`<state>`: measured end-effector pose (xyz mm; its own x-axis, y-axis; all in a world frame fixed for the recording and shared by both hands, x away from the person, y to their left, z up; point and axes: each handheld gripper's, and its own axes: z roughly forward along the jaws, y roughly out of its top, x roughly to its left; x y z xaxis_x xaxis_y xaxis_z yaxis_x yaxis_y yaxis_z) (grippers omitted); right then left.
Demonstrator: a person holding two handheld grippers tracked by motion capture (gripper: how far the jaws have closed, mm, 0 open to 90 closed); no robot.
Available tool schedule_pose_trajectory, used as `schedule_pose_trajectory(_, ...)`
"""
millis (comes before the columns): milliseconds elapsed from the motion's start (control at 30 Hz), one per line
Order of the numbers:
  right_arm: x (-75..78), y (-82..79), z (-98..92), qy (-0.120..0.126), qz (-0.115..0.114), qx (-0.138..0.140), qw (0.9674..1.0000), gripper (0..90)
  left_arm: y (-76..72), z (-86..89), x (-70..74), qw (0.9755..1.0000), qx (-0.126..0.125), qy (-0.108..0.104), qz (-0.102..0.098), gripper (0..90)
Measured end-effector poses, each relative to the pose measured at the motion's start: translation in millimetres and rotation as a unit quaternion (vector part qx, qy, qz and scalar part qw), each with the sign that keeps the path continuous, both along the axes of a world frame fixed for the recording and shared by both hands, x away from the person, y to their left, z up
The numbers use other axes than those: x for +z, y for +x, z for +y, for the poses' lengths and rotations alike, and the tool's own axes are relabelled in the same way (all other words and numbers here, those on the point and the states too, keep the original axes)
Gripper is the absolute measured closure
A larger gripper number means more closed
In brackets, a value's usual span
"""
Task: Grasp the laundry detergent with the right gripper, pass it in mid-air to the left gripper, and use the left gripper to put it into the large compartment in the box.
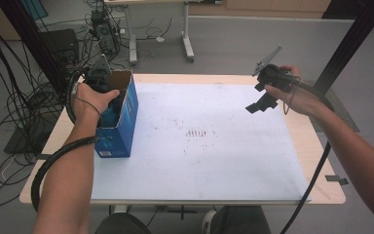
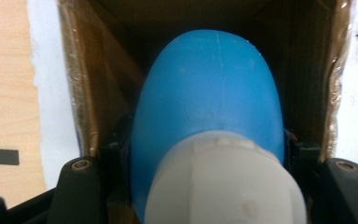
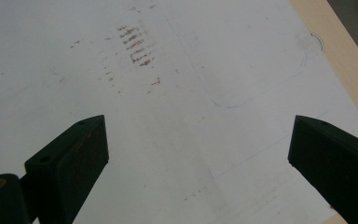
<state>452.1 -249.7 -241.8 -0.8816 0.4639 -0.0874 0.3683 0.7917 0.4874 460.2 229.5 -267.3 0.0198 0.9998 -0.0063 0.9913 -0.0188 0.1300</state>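
Note:
An open blue cardboard box (image 1: 126, 127) stands upright at the left of the white sheet (image 1: 214, 161). My left gripper (image 1: 108, 103) reaches down into its top and is shut on a blue bottle (image 2: 205, 93) with a white cap (image 2: 223, 186). The bottle's body points into the brown inside of the box (image 2: 98, 84), and the cap faces the camera. My right gripper (image 1: 260, 103) hangs above the right part of the sheet. In its own view the right gripper (image 3: 198, 154) stands open, with nothing but the stained sheet (image 3: 191, 70) between its jaws.
A wooden table (image 1: 321, 146) carries the sheet, with brown smudges (image 1: 197, 132) near its middle. Cables and a black box (image 1: 61, 46) lie on the floor at left. A desk frame (image 1: 187, 39) stands beyond the far edge, and a black post (image 1: 350, 44) rises at right.

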Motion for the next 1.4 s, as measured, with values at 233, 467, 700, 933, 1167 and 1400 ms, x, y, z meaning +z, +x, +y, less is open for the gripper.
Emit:
schedule_pose_trajectory(233,0.4,0.9,-2.5,0.001,0.000,-0.004,1.0000,4.9,-2.4,1.6,-4.6,1.0000,0.000,-0.003,0.001,36.8)
schedule_pose_trajectory(467,1.4,1.9,-6.1,0.003,-0.001,-0.009,1.0000,4.9,-2.3,-0.3,-4.9,1.0000,-0.001,0.001,0.001,36.8)
schedule_pose_trajectory(700,0.5,2.3,-7.7,0.000,-0.001,-0.010,0.9999,5.0,-1.2,-0.2,-5.0,1.0000,-0.001,0.001,0.003,36.8)
schedule_pose_trajectory(933,2.8,3.0,-7.2,-0.003,-0.002,-0.011,0.9999,5.0,-1.8,0.4,-5.3,1.0000,0.000,-0.001,0.000,36.7)
schedule_pose_trajectory(1167,6.0,3.0,-5.1,-0.006,-0.005,-0.009,0.9999,5.0,-1.9,0.0,-5.4,1.0000,-0.001,0.001,0.000,36.7)
schedule_pose_trajectory(1400,7.0,2.9,-5.0,-0.006,-0.006,-0.010,0.9999,5.0,-2.0,-0.2,-5.5,1.0000,-0.001,0.001,-0.001,36.7)
